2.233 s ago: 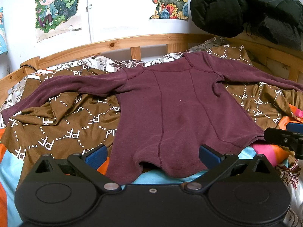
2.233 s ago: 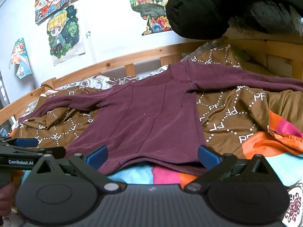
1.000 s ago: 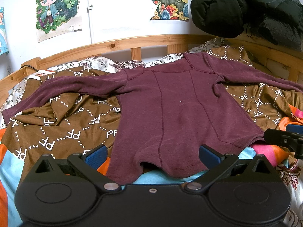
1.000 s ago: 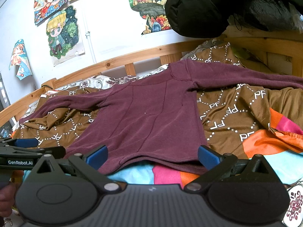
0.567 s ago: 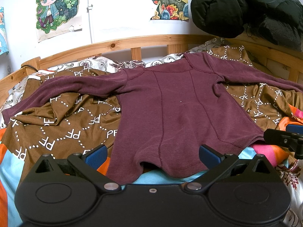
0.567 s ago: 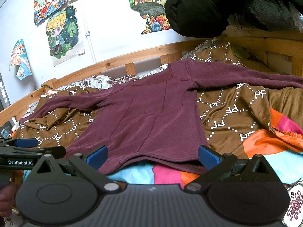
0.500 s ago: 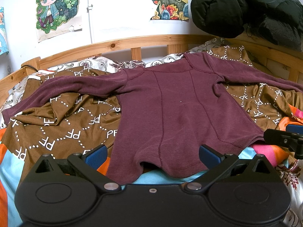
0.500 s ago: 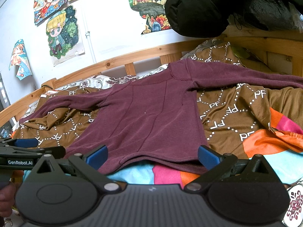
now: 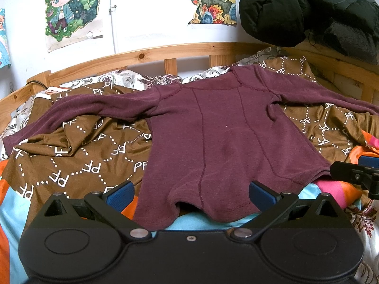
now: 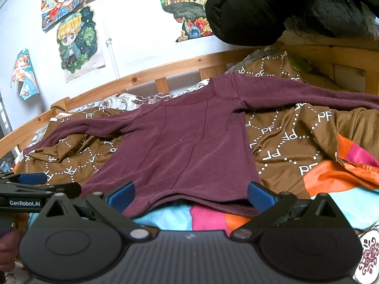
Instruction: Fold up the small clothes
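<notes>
Nothing has shifted in the last couple of seconds: I hold my left gripper (image 9: 190, 195) and right gripper (image 10: 190, 195) spread wide at the hem of the maroon shirt (image 9: 213, 137), which lies flat mid-frame, so folding hasn't begun.

The flat maroon long-sleeved top (image 9: 213, 137) lies unobstructed at 12 o'clock. A wooden bed rail (image 9: 146, 55) bounds it beyond, with a black puffy jacket (image 9: 308, 9) overhanging at 1 o'clock

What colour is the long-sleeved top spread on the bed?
The top is dark maroon, clearest in the left wrist view.
</notes>
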The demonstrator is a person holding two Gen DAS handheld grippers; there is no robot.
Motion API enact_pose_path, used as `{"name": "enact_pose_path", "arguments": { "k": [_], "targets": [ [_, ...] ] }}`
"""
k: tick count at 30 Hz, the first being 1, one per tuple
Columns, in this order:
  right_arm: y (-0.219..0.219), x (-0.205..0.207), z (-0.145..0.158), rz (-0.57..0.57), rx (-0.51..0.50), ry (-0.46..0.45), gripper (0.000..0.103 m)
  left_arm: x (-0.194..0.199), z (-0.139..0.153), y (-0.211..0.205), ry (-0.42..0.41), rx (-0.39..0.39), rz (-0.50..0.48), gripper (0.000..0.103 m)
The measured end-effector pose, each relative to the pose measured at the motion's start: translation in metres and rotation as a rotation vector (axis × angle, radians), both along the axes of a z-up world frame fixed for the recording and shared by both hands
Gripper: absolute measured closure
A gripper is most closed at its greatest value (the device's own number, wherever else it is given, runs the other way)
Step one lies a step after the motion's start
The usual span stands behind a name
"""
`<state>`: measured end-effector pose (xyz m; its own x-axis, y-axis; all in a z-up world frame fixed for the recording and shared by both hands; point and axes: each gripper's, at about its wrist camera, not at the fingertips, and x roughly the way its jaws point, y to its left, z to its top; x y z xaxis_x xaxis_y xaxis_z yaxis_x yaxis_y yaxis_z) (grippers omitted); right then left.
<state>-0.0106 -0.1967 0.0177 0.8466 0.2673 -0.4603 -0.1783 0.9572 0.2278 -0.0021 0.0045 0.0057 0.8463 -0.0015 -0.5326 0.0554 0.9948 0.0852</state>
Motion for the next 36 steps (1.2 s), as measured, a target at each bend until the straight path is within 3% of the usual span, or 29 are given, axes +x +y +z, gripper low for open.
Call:
{"name": "enact_pose_path", "arguments": {
  "k": [7,12,16,21,26,29,36],
  "targets": [
    [0.001,0.001,-0.001,-0.010,-0.005,0.008,0.000,0.010,-0.004,-0.005,0.023,0.026,0.012,0.001],
    [-0.012,0.008,0.018,-0.085,-0.028,-0.028,0.000,0.041,0.012,-0.003,0.065,0.067,0.020,0.001],
    [-0.040,0.028,0.035,-0.208,-0.040,-0.059,0.000,0.076,0.035,-0.005,0.096,0.112,0.007,0.001],
    [-0.098,0.059,0.047,-0.392,-0.032,-0.070,0.000,0.114,0.047,-0.018,0.053,0.118,0.016,0.001],
    [-0.167,0.085,0.044,-0.654,-0.013,-0.083,0.000,0.143,0.024,-0.021,0.118,0.012,0.028,0.001],
    [-0.205,0.095,0.034,-0.799,-0.014,-0.071,0.005,0.156,0.005,-0.023,0.151,0.011,0.016,0.001],
    [-0.279,0.122,0.018,-0.943,-0.009,0.016,0.021,0.178,-0.015,-0.023,0.169,0.014,0.022,0.001]
  ]
}}
